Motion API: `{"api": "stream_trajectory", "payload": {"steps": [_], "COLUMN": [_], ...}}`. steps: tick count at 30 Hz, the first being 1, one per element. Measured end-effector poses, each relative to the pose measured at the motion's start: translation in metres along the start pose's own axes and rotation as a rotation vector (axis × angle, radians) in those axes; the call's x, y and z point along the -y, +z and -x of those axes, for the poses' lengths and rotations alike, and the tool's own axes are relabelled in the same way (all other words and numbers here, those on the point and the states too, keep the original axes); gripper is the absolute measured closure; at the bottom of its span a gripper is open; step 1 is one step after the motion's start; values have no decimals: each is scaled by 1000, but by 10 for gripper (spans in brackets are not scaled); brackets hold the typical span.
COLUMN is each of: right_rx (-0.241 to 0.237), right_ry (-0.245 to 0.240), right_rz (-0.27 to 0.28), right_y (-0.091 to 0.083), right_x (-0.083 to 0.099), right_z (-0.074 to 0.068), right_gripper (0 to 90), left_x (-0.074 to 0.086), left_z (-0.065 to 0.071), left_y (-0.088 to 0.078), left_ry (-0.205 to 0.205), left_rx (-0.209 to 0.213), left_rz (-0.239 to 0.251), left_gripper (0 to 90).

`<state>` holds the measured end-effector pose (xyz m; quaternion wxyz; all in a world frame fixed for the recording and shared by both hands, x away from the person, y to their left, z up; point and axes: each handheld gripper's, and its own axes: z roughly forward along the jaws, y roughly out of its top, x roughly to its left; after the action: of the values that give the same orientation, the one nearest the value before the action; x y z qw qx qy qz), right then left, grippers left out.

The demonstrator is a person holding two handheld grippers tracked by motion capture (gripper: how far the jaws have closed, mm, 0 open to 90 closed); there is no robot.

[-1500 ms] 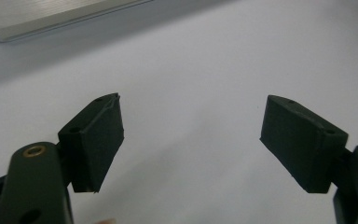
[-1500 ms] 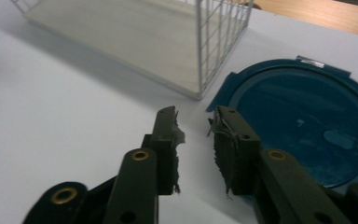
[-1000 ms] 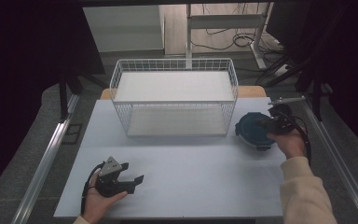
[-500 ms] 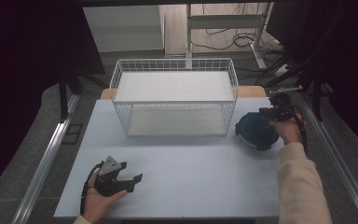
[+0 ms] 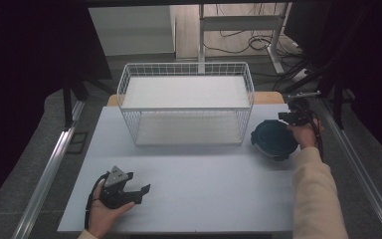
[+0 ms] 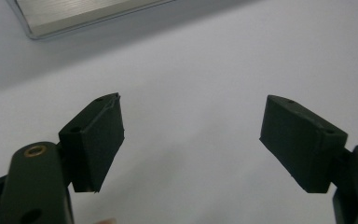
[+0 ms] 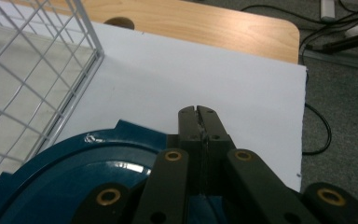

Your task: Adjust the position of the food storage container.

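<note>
Right of the white wire basket [image 5: 186, 107], my closed right gripper [image 7: 198, 112] overhangs the round dark-blue plastic lid [image 5: 273, 139]; I risk sliding it off without a grip; left gripper [image 6: 191, 135] wide.

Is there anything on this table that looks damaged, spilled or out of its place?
Nothing stands out. The blue lid lies flat on the table beside the wire basket, nothing is spilled, and the right gripper sits shut over the lid's far edge.
</note>
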<state>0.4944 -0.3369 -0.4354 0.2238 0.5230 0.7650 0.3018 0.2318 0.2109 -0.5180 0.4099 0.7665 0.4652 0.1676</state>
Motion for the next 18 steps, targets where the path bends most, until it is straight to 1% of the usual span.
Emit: {"api": "stream_trajectory", "payload": {"steps": [1,2,4,5,8,11,12,13,15,17,18], "right_rx": [0,12,20,24,39,51,54,54,69,64,66], "right_ry": [0,-14,-15,-24,-53,-70,-73,-73,-79,-63,-76], "right_rz": [0,-11,-42,-43,-64,-89,-107,-107,-120,-116,-118], "right_y": [0,1,3,4,7,11,14,14,16,18,19], "right_x": [0,0,-2,-2,-5,-5,-4,-4,-2,-2,-2], "right_z": [0,2,4,5,4,4,4,4,4,5,4], "right_gripper": [895,895,896,896,896,896,896,896,897,897,898], "left_x": [0,0,0,1,0,1,1,1,1,1,2], "left_z": [0,-1,-2,-2,-2,-2,-2,-2,-3,-3,-4], "left_y": [0,0,0,0,1,1,1,1,1,1,2], "left_ry": [0,-3,-7,-7,-6,-6,-8,-9,-10,-12,-13], "left_rx": [0,-1,-3,-3,-3,-4,-4,-4,-4,-2,-1], "left_rz": [0,1,0,0,-4,-4,-4,-5,-6,-7,-7], "left_gripper": [207,207,207,207,207,207,207,207,208,208,208]}}
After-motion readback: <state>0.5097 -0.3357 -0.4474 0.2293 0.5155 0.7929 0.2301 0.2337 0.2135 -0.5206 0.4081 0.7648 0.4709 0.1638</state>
